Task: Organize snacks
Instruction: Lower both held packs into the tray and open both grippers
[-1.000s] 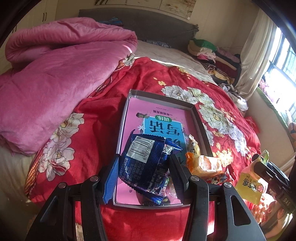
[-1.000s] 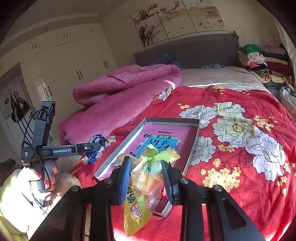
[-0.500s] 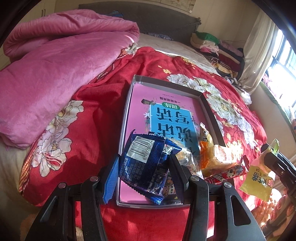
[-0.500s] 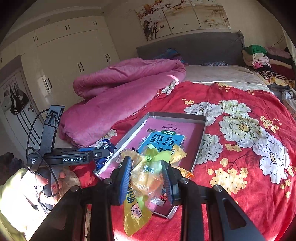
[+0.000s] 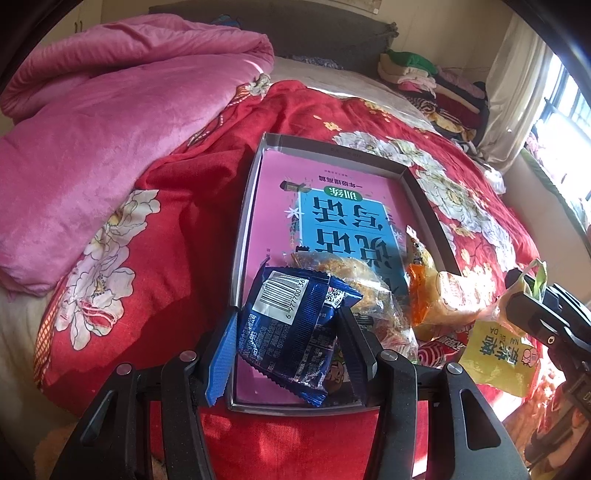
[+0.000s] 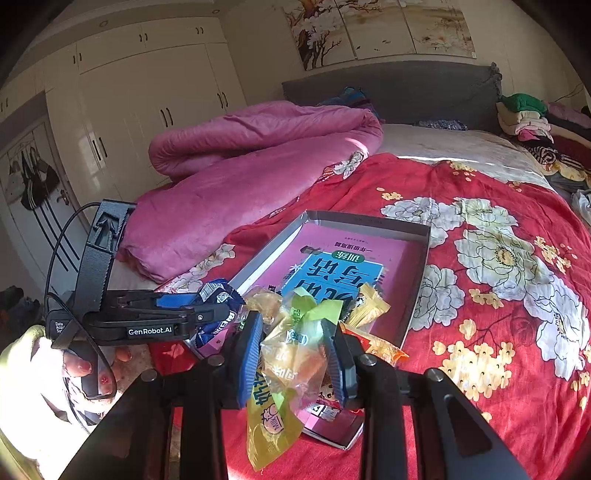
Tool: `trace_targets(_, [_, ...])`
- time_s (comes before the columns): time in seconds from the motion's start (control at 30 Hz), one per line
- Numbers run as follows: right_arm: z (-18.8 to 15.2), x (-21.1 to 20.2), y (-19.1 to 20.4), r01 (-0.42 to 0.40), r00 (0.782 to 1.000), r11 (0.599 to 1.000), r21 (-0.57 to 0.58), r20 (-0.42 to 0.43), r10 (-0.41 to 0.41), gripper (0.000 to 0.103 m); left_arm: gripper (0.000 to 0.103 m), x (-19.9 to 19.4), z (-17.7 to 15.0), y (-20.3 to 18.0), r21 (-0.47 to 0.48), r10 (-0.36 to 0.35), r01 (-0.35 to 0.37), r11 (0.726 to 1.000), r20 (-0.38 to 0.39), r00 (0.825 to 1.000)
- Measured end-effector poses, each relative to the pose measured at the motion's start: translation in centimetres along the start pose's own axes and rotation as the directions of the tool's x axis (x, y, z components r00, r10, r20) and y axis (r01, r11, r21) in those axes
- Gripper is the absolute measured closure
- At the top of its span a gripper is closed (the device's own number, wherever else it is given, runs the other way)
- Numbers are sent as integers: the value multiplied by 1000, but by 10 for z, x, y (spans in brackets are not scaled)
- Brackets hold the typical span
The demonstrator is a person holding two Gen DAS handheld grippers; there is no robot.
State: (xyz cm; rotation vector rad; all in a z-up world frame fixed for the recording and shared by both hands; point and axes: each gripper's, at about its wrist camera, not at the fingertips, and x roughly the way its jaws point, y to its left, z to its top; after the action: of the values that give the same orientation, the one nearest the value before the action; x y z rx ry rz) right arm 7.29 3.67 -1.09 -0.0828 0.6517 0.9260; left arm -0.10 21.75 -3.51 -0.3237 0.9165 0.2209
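Both grippers carry a snack packet above the near end of the tray on the bed.

Nearest, the left gripper is clamped on the blue packet, and the right gripper is clamped on the yellow packet, whose long tail hangs loose; released from here, I judge it could drape over the grey tray rim and slide onto the red floral bedspread. Beyond, the crinkly loose snacks already crowd that near corner, so a drop may knock them out. The left view shows the barcode and the pile from above; only the right view shows the hand, wardrobe and painting.
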Motion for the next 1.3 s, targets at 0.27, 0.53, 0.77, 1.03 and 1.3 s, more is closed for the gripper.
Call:
trace_targets(0.27, [-2, 21, 16, 16, 1000, 995, -103, -18, -18, 70, 49, 3, -1, 0, -2, 2, -2, 1000, -5, 1000])
trace_targets(0.53, [-6, 37, 30, -24, 1000, 985, -170, -24, 20, 70, 49, 7, -1, 2, -6, 3, -3, 1000, -16, 1000])
trace_targets(0.77, [-6, 53, 34, -36, 999, 980, -197, -38, 29, 70, 49, 9, -1, 3, -10, 0, 0, 1000, -21, 1000])
trace_targets(1.03, [-8, 73, 45, -64, 996, 969, -238, -72, 48, 70, 49, 10, -1, 2, -9, 1, -1, 1000, -26, 1000])
trace_targets(1.3, [-15, 78, 41, -57, 995, 973, -223, -89, 38, 69, 49, 12, -1, 2, -6, 1, -1, 1000, -31, 1000])
